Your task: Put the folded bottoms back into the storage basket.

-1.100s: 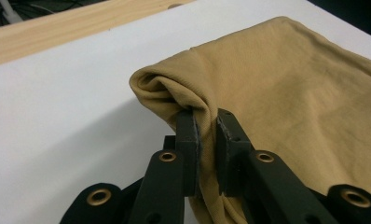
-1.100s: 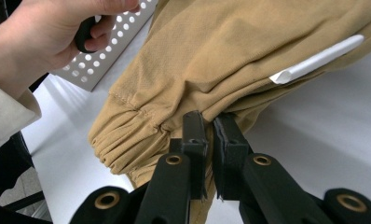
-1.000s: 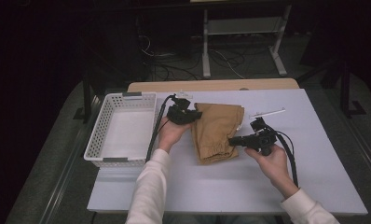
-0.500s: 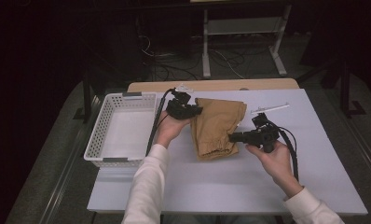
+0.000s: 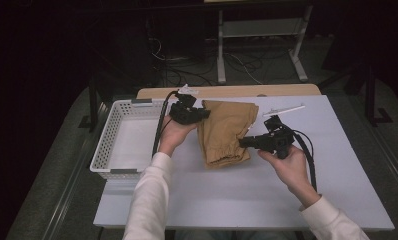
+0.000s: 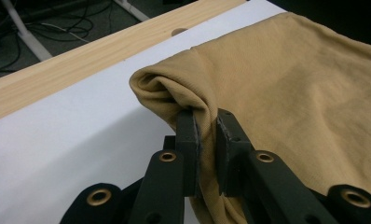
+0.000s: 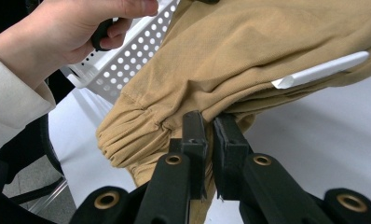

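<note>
A folded tan garment [image 5: 226, 131] lies on the white table [image 5: 227, 195], its gathered elastic hem toward the person. My left gripper [image 5: 203, 114] is shut on the garment's far left edge; in the left gripper view the tan garment [image 6: 291, 93] bunches between the jaws of the left gripper [image 6: 206, 126]. My right gripper [image 5: 243, 143] is shut on the garment's right side near the hem. In the right gripper view the tan garment [image 7: 249, 51] is pinched by the right gripper [image 7: 209, 128], with the cloth lifted slightly off the table.
A white perforated basket [image 5: 118, 145] stands at the table's left, beside the garment. A thin white strip [image 5: 283, 109] lies on the table behind my right gripper. A wooden board edge [image 5: 237, 92] runs along the table's back. Bare tabletop lies in front and to the right.
Both grippers have shifted slightly to the left with the garment held between them; the garment has moved a little toward the basket.
</note>
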